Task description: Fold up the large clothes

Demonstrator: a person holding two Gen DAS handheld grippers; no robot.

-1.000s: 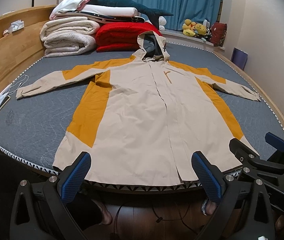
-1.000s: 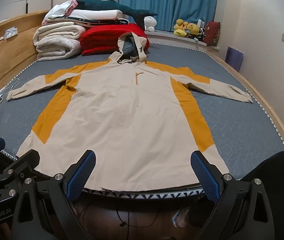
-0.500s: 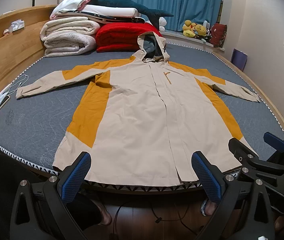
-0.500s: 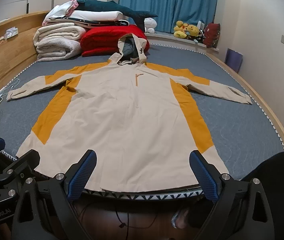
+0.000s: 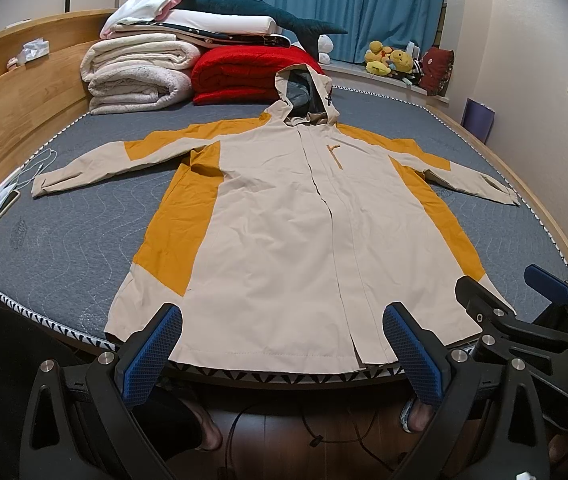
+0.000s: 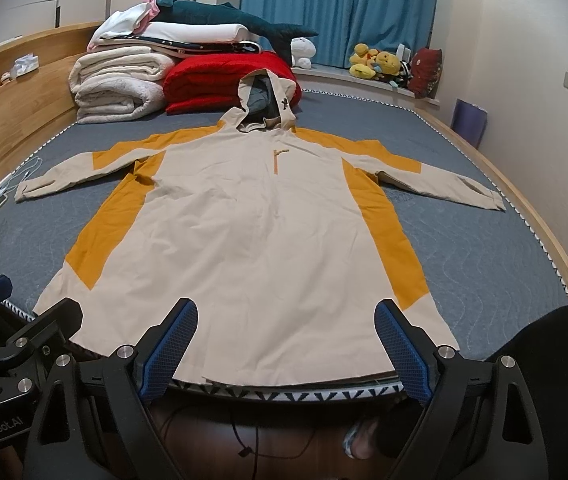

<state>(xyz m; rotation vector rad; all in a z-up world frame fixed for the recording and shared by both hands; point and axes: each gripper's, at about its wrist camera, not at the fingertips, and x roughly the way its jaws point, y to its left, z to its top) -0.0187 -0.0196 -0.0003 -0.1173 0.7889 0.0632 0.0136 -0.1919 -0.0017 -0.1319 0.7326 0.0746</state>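
Jacket [image 5: 284,240] flat on the bed [image 5: 64,248] — left gripper [image 5: 282,350] and right gripper [image 6: 286,344] both spread, holding nothing.

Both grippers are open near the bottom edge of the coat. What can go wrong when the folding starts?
1. The coat hem lies at the bed edge, so a pull toward the person may drag it off.
2. The left sleeve ends near a cable; the left gripper might snag it.
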